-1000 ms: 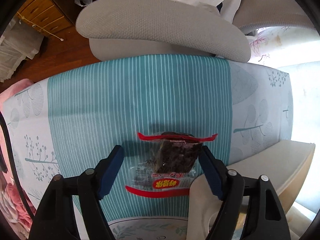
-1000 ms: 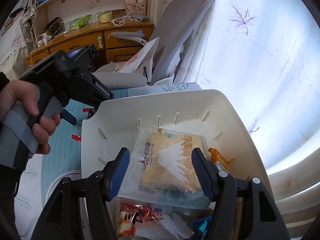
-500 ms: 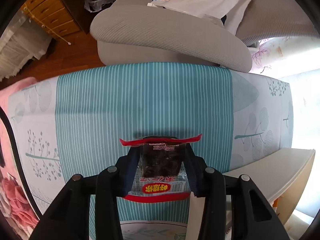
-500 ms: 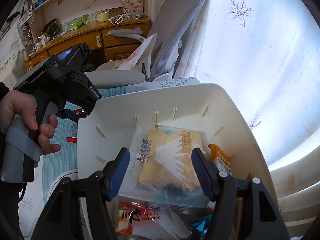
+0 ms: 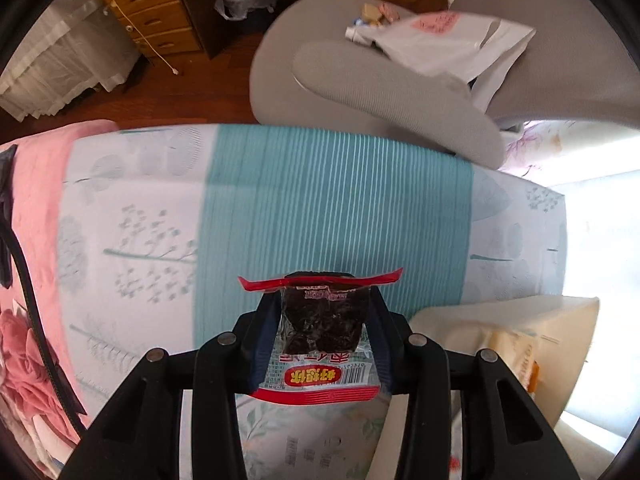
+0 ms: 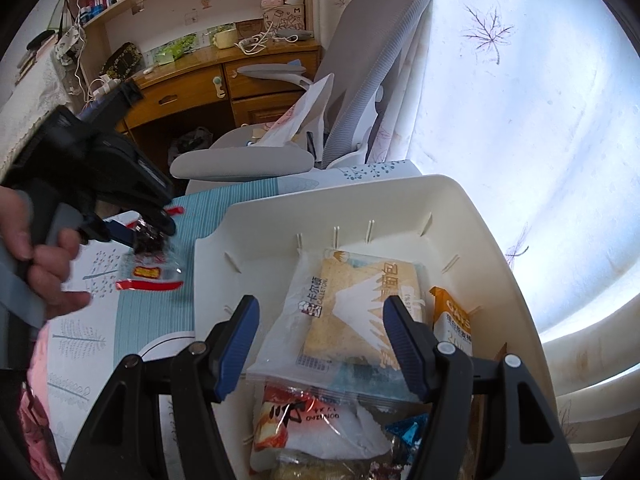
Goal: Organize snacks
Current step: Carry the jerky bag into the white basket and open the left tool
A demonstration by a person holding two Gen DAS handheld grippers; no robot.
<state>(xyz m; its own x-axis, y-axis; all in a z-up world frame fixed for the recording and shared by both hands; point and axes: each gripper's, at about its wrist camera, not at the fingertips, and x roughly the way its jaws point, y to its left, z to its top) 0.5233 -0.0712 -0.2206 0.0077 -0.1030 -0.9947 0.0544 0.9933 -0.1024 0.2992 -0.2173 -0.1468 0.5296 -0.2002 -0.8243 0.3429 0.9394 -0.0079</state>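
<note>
A small clear snack packet with red sealed ends and a dark filling is seen clamped between the closed-in pads of the left gripper, lifted clear of the teal-striped tablecloth. From the right wrist view the same packet is shown hanging beside the left wall of the white bin, not yet over it.

The right gripper is held with its jaws apart above the bin, nothing gripped between them. At least 4 wrapped items are already gathered inside: a toast packet, an orange carton, a red-and-white bag and a blue wrapper.

The sorting is judged well advanced, with this 1 packet left to be carried over the rim and dropped; no other loose snack is seen on the cloth. Free room is offered at the bin's far end, which lies bare. The bin's raised left wall must be cleared, and the hovering right gripper is judged a possible obstruction.
</note>
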